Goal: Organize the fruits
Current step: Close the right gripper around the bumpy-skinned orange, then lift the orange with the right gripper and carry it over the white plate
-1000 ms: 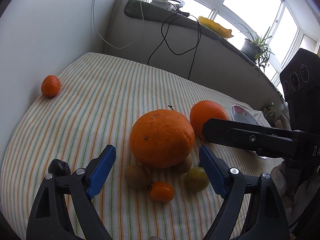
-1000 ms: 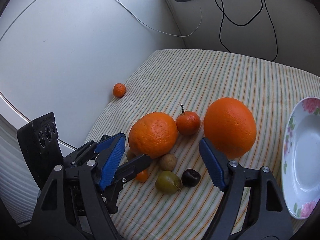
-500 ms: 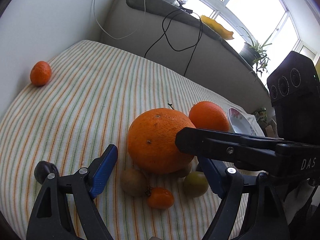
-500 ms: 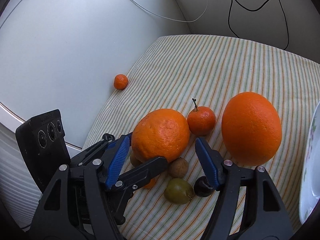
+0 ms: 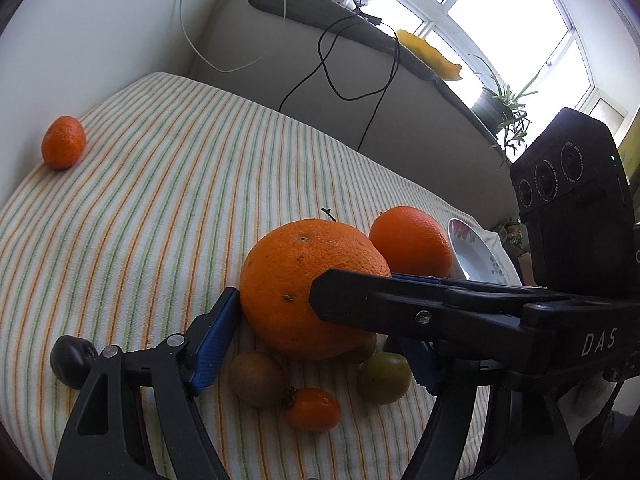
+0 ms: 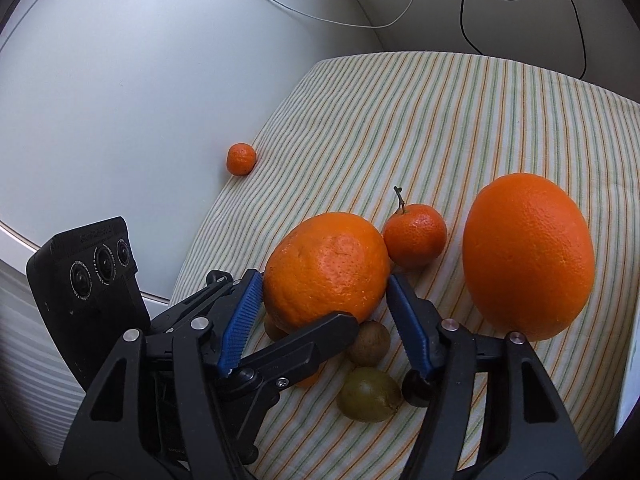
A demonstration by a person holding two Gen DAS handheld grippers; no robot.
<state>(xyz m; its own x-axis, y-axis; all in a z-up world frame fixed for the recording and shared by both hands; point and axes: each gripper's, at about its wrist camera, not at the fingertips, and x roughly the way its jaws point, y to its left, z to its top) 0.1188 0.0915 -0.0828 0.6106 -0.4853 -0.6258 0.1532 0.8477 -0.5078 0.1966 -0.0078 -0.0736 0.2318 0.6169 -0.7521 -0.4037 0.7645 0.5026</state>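
Observation:
A big rough orange [image 5: 308, 288] [image 6: 326, 270] sits on the striped cloth among small fruits. My right gripper [image 6: 324, 316] is open with its blue pads on either side of this orange, close to its skin. My left gripper [image 5: 316, 344] is open too, its left pad [image 5: 212, 352] beside the same orange; the right gripper's black finger crosses in front. A second large orange [image 6: 528, 256] [image 5: 412, 240] lies to the right. A stemmed mandarin [image 6: 416, 236] lies between them. A small mandarin [image 5: 63, 147] [image 6: 241, 159] sits far off by the wall.
Under the big orange lie a brown kiwi-like fruit [image 5: 258, 378], a small orange tomato [image 5: 314, 408], a green plum [image 5: 384, 378] [image 6: 368, 394], and dark plums [image 5: 72, 360] [image 6: 416, 388]. A flowered white plate [image 5: 480, 260] stands at the right. Cables hang on the wall.
Both grippers have moved forward toward the big orange. The right gripper swung left from the second orange and now straddles the big one, its jaws narrower.

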